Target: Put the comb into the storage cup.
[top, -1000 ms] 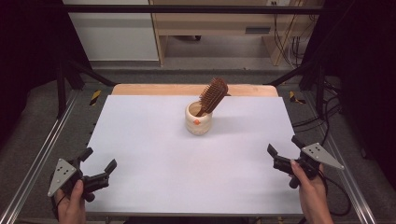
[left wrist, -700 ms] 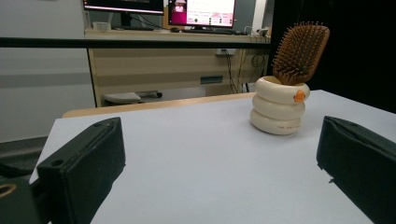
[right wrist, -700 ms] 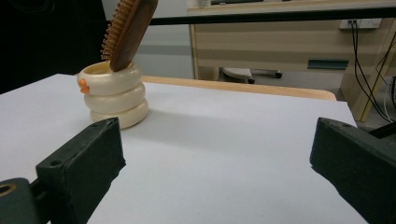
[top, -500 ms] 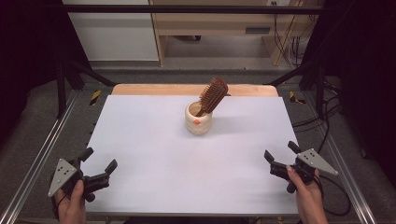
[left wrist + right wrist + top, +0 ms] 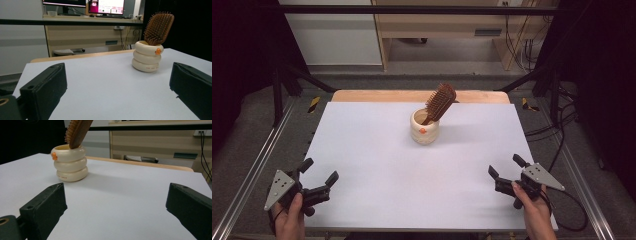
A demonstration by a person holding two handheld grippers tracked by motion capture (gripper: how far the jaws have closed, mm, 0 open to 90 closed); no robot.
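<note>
Centrally, toward twelve o'clock on the white table (image 5: 377,165), a cream ringed cup (image 5: 424,128) is standing upright, and a wooden hairbrush (image 5: 440,102) is leaning out of it, its bristled head tilting toward two o'clock. Down at seven o'clock, the left gripper (image 5: 318,173) is hovering at the table's near corner with its jaws spread wide and nothing between them. Over at five o'clock, the right gripper (image 5: 503,167) is sitting just inside the table edge, jaws likewise parted and empty. Both grippers are staying well apart from the cup. Along the left gripper view, the cup (image 5: 147,56) is showing at one o'clock between the spread jaws; along the right gripper view, it (image 5: 69,166) is sitting at eleven o'clock.
</note>
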